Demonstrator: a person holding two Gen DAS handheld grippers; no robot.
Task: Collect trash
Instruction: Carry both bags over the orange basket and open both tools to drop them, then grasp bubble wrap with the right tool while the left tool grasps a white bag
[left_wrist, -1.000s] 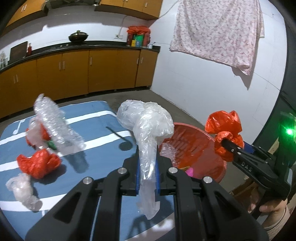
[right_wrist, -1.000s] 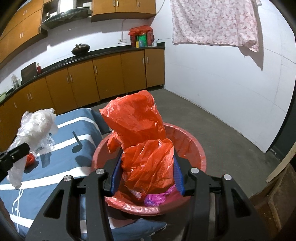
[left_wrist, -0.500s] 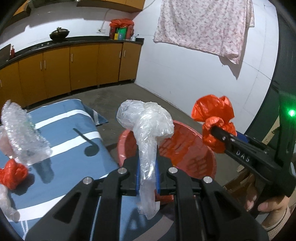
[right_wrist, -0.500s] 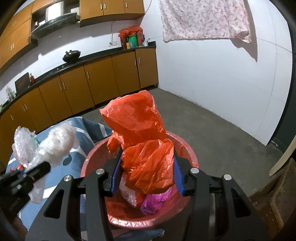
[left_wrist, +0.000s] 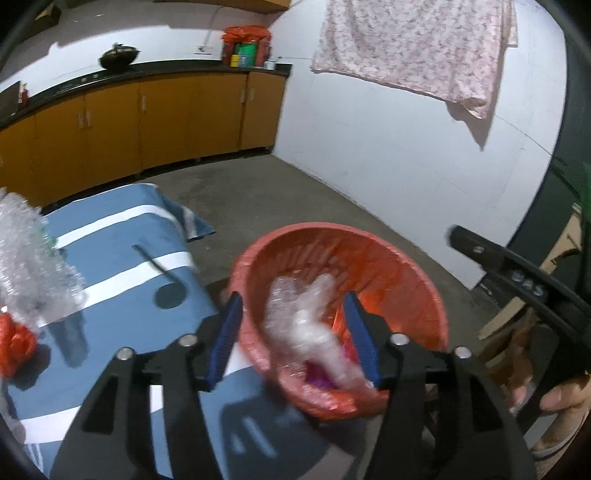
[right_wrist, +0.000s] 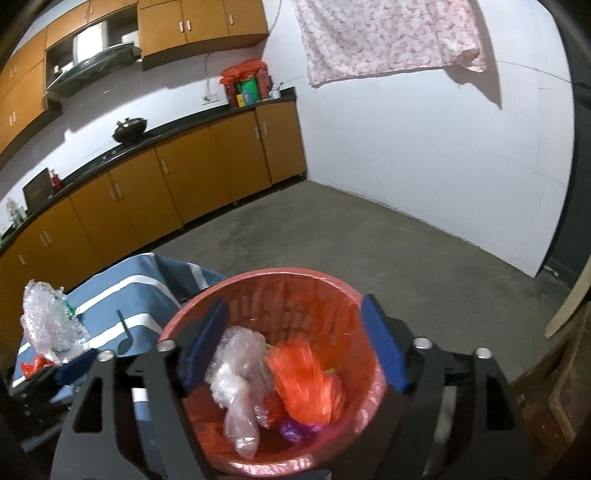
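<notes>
Clear plastic bag (right_wrist: 238, 384): long axis roughly upright, inside the red basket (right_wrist: 354, 295) beside the orange bag (right_wrist: 303, 384). Left claw (left_wrist: 295, 338) and right claw (right_wrist: 291, 347): jaws opening, gripping nothing, over the basket. Basket just off the bench (left_wrist: 122, 258) corner; bare floor beyond.

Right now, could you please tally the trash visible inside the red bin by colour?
Clear bag: 1
Orange bag: 1
Purple scrap: 1
Total: 3 pieces showing in the bin
</notes>
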